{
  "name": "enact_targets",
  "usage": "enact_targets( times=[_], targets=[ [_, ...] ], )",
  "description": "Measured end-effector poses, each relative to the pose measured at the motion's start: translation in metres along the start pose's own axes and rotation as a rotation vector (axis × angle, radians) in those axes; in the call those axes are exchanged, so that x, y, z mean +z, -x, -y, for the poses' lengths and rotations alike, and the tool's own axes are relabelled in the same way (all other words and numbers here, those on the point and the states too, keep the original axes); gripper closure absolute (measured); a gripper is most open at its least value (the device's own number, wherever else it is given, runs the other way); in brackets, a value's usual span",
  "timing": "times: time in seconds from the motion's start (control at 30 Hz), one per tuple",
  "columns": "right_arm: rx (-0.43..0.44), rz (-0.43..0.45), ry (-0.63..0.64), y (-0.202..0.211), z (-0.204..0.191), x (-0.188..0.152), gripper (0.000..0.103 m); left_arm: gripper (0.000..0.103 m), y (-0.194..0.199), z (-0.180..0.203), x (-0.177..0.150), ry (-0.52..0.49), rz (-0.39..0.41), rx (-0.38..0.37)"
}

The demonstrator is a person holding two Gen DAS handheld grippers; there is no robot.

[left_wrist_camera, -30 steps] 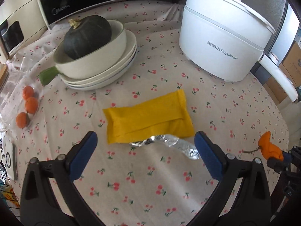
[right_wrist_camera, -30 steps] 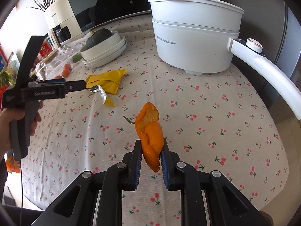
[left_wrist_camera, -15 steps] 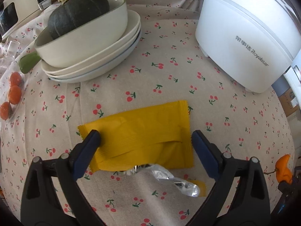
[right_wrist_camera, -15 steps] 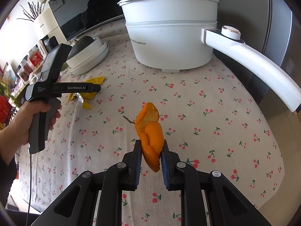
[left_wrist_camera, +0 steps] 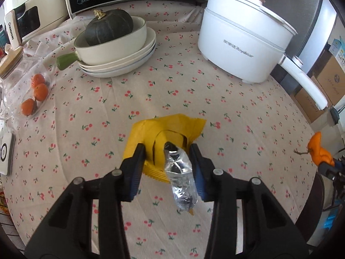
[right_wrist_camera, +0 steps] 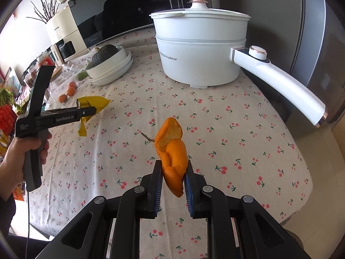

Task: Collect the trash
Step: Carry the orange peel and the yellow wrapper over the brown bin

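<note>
Your left gripper (left_wrist_camera: 167, 164) has dropped onto the yellow wrapper (left_wrist_camera: 163, 133) and is closing, crumpling it off the tablecloth (left_wrist_camera: 172, 90), while your right gripper (right_wrist_camera: 172, 185) stays clamped on the orange peel (right_wrist_camera: 172, 155), so both need binning.

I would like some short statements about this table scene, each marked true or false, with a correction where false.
1. The right gripper is shut on an orange peel. True.
2. The yellow wrapper lies flat and untouched. False: the left gripper is closing on it, crumpling it between the pads.
3. A dark green squash sits in the cream bowl. True.
4. The white electric pot has no lid. False: its lid is on.
</note>
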State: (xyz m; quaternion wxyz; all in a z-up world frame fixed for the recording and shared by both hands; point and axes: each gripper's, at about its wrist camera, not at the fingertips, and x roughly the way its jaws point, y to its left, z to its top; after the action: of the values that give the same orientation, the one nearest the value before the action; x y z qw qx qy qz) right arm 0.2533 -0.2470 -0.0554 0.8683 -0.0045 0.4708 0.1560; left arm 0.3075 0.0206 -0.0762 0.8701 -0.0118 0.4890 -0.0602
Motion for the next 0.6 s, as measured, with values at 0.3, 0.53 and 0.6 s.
enact_targets(
  times=[0.3, 0.53, 0.6],
  targets=[
    [-0.021, 0.010, 0.025, 0.049, -0.034, -0.030, 0.083, 0.059, 0.053, 0.022, -0.047, -0.037, 0.016, -0.082],
    [-0.041, 0.001, 0.004, 0.077, -0.044, -0.067, 0.083, 0.059, 0.086, 0.045, -0.088, -0.076, 0.019, -0.140],
    [-0.045, 0.001, -0.006, 0.084, -0.045, -0.077, 0.083, 0.059, 0.092, 0.052, -0.099, -0.085, 0.017, -0.157]
  ],
)
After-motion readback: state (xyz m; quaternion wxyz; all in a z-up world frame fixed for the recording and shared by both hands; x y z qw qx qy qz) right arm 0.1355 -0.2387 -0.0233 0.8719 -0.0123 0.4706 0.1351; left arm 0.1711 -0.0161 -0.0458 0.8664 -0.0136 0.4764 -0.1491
